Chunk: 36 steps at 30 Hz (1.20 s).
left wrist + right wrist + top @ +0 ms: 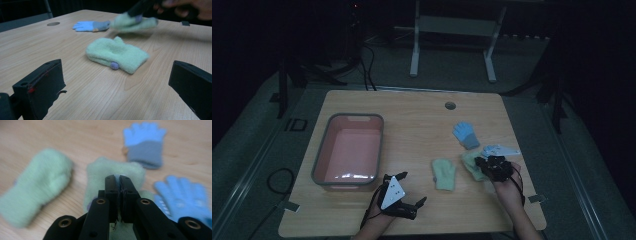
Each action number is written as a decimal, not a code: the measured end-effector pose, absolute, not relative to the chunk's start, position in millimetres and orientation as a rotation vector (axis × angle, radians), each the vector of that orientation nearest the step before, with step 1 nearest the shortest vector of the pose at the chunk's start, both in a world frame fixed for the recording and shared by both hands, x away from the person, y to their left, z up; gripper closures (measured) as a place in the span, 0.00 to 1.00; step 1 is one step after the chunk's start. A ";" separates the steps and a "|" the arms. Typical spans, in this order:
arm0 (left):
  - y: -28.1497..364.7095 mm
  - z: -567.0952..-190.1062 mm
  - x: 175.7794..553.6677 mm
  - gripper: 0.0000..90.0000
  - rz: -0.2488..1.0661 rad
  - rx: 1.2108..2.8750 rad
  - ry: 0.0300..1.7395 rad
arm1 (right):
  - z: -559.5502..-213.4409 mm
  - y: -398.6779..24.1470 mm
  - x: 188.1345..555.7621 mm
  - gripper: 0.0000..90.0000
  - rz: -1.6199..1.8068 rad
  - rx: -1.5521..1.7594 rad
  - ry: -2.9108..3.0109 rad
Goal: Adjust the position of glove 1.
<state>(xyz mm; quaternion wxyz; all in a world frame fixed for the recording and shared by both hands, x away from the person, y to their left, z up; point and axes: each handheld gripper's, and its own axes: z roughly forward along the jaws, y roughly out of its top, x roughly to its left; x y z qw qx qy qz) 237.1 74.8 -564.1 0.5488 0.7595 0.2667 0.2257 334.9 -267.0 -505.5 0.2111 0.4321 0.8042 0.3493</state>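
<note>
The right gripper (pixel 117 178) pinches a green mitten (pixel 113 173) at the table's (pixel 412 120) right, its length running away from the jaws. The left gripper (pixel 115 82) stands wide, holding nothing. The pink bin (pixel 319 165) has no items in it.

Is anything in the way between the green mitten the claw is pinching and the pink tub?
Yes. The right gripper is shut on one green mitten. Between it and the pink tub lies the other green mitten, flat on the table. The left gripper, open, sits near the tub's front corner. Lifting the mitten over both would probably work.
</note>
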 end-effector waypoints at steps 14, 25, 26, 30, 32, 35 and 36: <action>74.7 -564.2 237.5 0.00 0.533 1.797 0.636 | -478.1 -249.2 288.4 0.96 0.909 1.405 1.953; 75.0 -564.2 237.8 0.00 0.529 1.795 0.637 | -538.5 -237.2 286.4 0.92 0.813 1.499 2.002; 75.0 -564.2 237.8 0.00 0.528 1.795 0.637 | -541.6 -236.9 287.3 0.88 0.795 1.494 2.020; 75.2 -564.2 237.8 0.00 0.528 1.795 0.636 | -544.1 -241.8 289.2 0.83 0.819 1.493 2.036; 75.2 -564.2 237.8 0.00 0.527 1.794 0.635 | -541.3 -244.6 288.3 0.79 0.838 1.487 2.045; 75.3 -564.2 237.9 0.00 0.525 1.795 0.634 | -533.1 -250.1 284.7 0.71 0.893 1.465 2.068; 75.4 -564.2 237.9 0.00 0.524 1.794 0.634 | -530.1 -251.8 283.9 0.70 0.899 1.451 2.076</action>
